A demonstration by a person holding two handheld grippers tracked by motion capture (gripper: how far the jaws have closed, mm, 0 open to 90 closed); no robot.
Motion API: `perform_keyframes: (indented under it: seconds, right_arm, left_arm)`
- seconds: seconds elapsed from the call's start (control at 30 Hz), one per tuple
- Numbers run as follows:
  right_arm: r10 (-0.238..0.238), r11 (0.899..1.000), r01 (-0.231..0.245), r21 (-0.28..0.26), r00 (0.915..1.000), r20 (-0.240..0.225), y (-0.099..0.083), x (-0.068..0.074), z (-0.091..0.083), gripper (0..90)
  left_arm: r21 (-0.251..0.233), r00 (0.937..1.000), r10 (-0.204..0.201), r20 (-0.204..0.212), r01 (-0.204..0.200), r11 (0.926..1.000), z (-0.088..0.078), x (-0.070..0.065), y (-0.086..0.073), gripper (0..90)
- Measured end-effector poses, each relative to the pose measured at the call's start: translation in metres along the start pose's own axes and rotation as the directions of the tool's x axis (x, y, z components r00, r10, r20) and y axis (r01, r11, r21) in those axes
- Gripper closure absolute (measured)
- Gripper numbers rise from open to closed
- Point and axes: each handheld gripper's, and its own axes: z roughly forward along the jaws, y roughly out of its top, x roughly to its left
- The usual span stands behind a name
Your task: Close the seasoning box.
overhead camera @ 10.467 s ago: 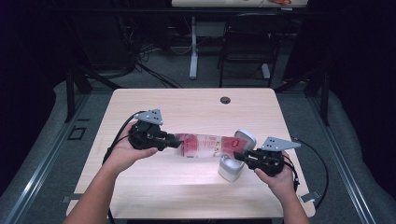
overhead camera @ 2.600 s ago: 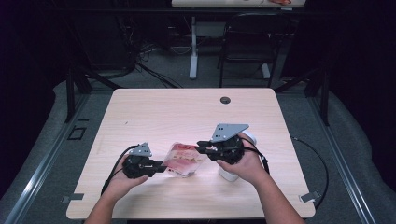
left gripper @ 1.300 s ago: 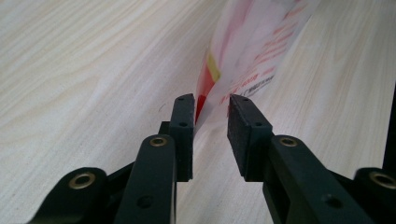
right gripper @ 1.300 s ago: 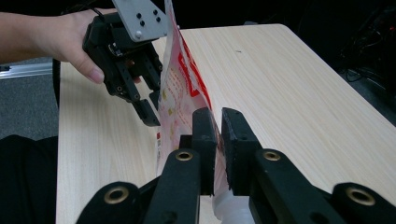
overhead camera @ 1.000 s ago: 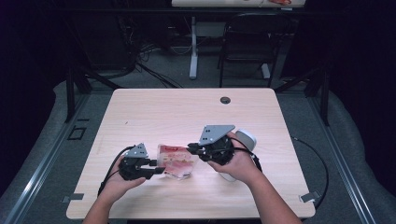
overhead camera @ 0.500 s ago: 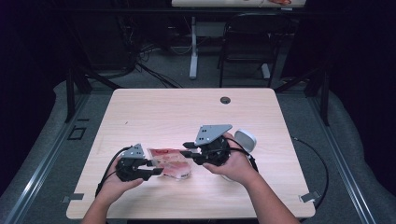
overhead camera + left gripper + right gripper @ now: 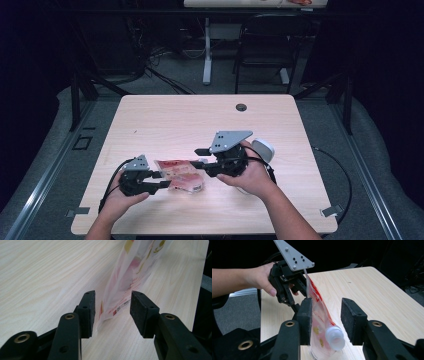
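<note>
1. High view: pouch (image 7: 180, 175) lies on tabletop (image 7: 200, 125), between left tongs (image 7: 162, 180) & right tongs (image 7: 197, 157).
2. Left gripper view: left tongs (image 7: 112, 312) just been opening; jaws apart, pouch (image 7: 130, 277) edge between, not pinched.
3. Right gripper view: right tongs (image 7: 325, 317) just been opening too; pouch (image 7: 319, 312) w/ cap (image 7: 335, 337) between jaws, pads off it.

Light wood table (image 7: 165, 120) with a small dark grommet hole (image 7: 241, 107) near the far edge. There's a white rounded thing (image 7: 263, 148) near the right side, can't tell what it is. Behind it, grey floor, a chair (image 7: 262, 55), a white desk leg (image 7: 207, 50), loose cables (image 7: 165, 77).
</note>
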Motion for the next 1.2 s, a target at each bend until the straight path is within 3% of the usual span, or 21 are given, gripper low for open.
perform_keyframes:
  seconds: [0.37, 0.67, 0.9, 1.2]
  right_arm:
    - [0.029, 0.999, -0.027, -0.027, 0.9984, 0.048, -0.009, -0.006, -0.02, 58.3]
    - [0.094, 0.994, -0.086, -0.074, 0.9886, 0.118, -0.024, -0.014, -0.044, 56.9]
    - [0.14, 0.986, -0.122, -0.109, 0.9747, 0.174, -0.037, -0.02, -0.066, 57.0]
    - [0.21, 0.973, -0.176, -0.151, 0.9468, 0.244, -0.05, -0.037, -0.089, 58.6]
  left_arm:
    - [-0.013, 0.9995, -0.023, -0.021, 0.023, 0.9997, -0.005, 0.003, -0.006, 54.0]
    - [-0.023, 0.9992, -0.029, -0.028, 0.028, 0.9993, -0.009, 0.007, -0.007, 54.2]
    - [-0.013, 0.9992, -0.027, -0.03, 0.026, 0.9996, -0.008, 0.008, -0.007, 54.2]
    - [-0.025, 0.9979, -0.046, -0.046, 0.045, 0.9987, -0.011, 0.012, -0.008, 54.1]
